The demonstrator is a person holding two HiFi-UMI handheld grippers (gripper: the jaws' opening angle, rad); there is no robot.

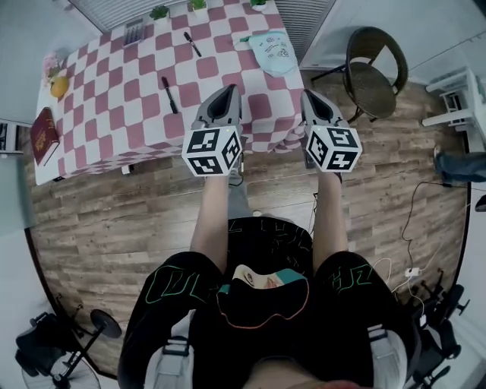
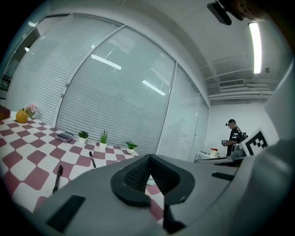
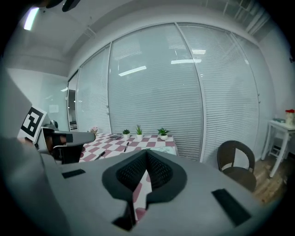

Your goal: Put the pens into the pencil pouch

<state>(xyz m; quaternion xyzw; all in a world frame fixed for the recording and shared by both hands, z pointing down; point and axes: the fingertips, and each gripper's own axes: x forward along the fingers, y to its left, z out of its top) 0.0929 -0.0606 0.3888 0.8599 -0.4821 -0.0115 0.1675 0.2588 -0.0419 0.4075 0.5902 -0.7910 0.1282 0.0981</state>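
Two black pens lie on the pink-and-white checked table [image 1: 114,114]: one [image 1: 168,95] near the middle, one [image 1: 192,44] further back. In the left gripper view the nearer pen [image 2: 57,178] and the farther pen [image 2: 92,159] lie left of the jaws. The pale blue pencil pouch [image 1: 272,52] rests at the table's far right corner, and the right gripper view shows this pouch [image 3: 161,150] just beyond the jaws. My left gripper [image 1: 230,91] hovers over the table's near edge, shut and empty. My right gripper [image 1: 310,97] hangs beside the near right corner, also shut and empty.
A red book [image 1: 44,135] and an orange fruit [image 1: 59,86] sit at the table's left. Small potted plants [image 1: 159,12] and a grey tray [image 1: 134,32] line the far edge. A dark chair [image 1: 376,72] and a white shelf [image 1: 463,99] stand to the right.
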